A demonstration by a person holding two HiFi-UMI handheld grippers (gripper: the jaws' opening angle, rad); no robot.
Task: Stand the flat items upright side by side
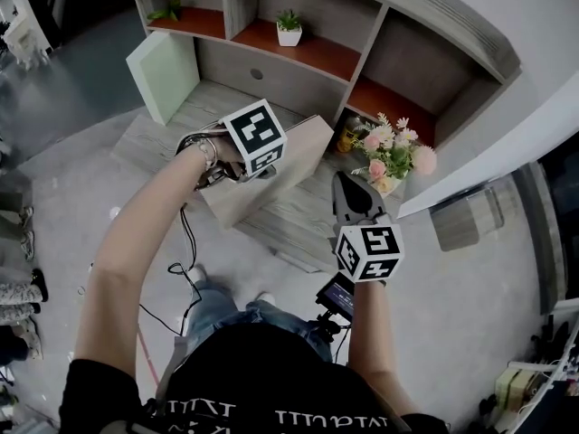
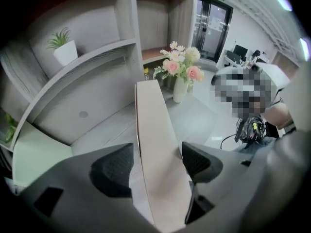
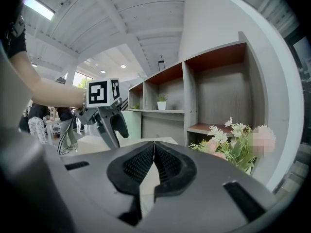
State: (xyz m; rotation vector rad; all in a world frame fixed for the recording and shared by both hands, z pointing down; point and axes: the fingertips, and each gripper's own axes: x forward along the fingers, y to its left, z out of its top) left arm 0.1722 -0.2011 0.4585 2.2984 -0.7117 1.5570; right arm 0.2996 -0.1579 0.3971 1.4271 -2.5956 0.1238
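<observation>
Head view: left tongs (image 1: 237, 165) clamped on tilted beige board (image 1: 280, 174) over the desk (image 1: 149, 143), green board (image 1: 163, 75) upright at 10 o'clock against the shelf unit (image 1: 280, 80), right tongs (image 1: 348, 193) at 4 o'clock. Left gripper view: pads (image 2: 112, 169) pressed on both faces of beige board, edge running toward 12 o'clock. Right gripper view: tongs closed tight, empty, flowers (image 3: 228, 140) at 3 o'clock.

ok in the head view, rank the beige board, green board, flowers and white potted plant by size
1. beige board, though it's nearer the camera
2. green board
3. flowers
4. white potted plant
</observation>
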